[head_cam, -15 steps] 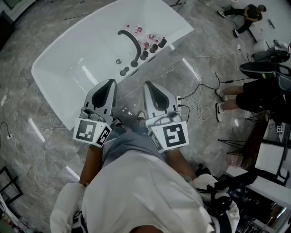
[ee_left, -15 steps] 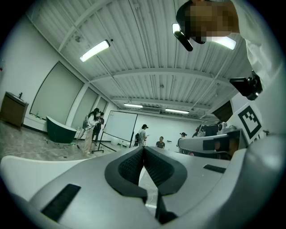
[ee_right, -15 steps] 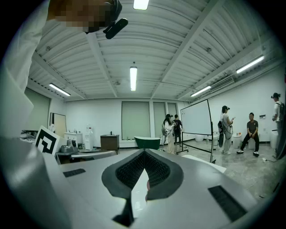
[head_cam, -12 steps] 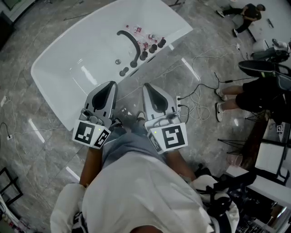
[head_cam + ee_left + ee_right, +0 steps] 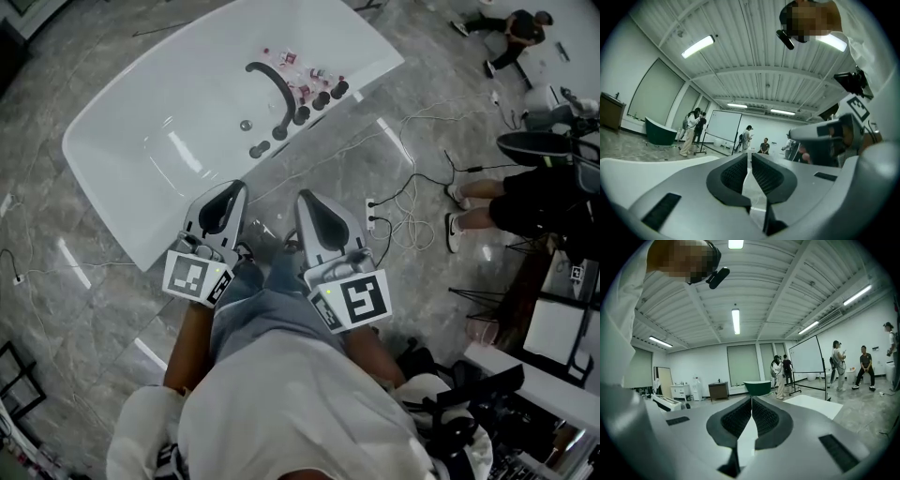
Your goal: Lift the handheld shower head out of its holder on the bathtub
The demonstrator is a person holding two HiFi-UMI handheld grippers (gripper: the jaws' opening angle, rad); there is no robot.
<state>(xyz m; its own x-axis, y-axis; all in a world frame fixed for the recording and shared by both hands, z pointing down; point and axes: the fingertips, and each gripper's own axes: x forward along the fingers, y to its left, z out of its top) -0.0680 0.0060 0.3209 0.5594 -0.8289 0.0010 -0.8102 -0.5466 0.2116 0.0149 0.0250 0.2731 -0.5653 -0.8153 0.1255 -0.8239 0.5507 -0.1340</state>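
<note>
Left tongs (image 5: pixel 234 187) and right tongs (image 5: pixel 305 197) pressed together, empty, as before near tub (image 5: pixel 141 122), shower head (image 5: pixel 278 89) untouched.

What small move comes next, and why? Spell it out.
Probably carry the right gripper forward toward the dark fittings on the rim of the bathtub, opening its jaws on the way. Both it and the left gripper are shut on nothing, held close to the body, short of the tub, so nothing there can be gripped yet.
</note>
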